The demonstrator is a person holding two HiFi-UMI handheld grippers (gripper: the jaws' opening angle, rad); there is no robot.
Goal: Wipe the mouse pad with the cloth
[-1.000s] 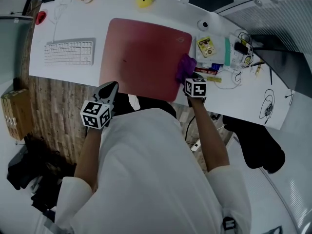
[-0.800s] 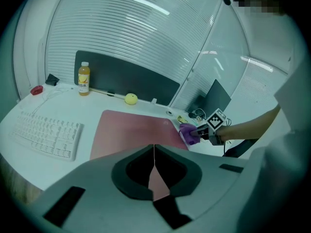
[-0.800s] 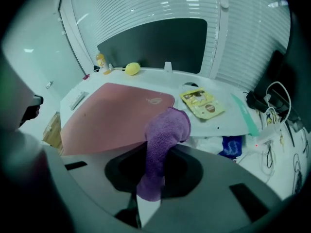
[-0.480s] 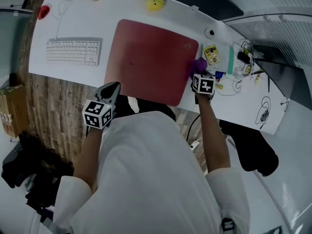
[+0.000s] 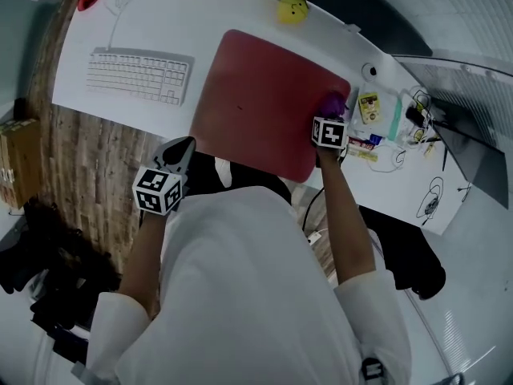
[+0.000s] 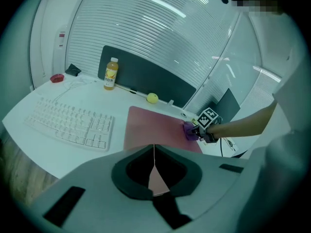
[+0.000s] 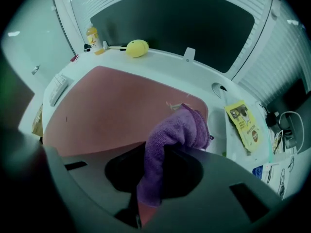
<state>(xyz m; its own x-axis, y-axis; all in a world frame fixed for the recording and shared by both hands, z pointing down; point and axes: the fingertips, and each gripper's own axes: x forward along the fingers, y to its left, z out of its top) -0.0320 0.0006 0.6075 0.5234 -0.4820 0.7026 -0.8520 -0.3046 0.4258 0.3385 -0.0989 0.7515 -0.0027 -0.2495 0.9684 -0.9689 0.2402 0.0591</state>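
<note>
A large red mouse pad (image 5: 264,111) lies on the white desk (image 5: 144,30). My right gripper (image 5: 331,117) is shut on a purple cloth (image 7: 170,144), which presses on the pad's right edge (image 7: 194,106). The cloth (image 5: 330,103) shows just beyond the marker cube in the head view, and small and purple in the left gripper view (image 6: 189,130). My left gripper (image 5: 178,152) hangs shut and empty off the desk's near edge, left of the pad (image 6: 150,125).
A white keyboard (image 5: 138,76) lies left of the pad. A yellow toy (image 5: 292,9) and an orange bottle (image 6: 111,74) stand at the back. A yellow packet (image 7: 245,127), cables (image 5: 417,103) and small items crowd the desk right of the pad.
My right gripper has slid with the cloth along the pad's right edge toward its far right corner. The head view has shifted. The left gripper has held still.
</note>
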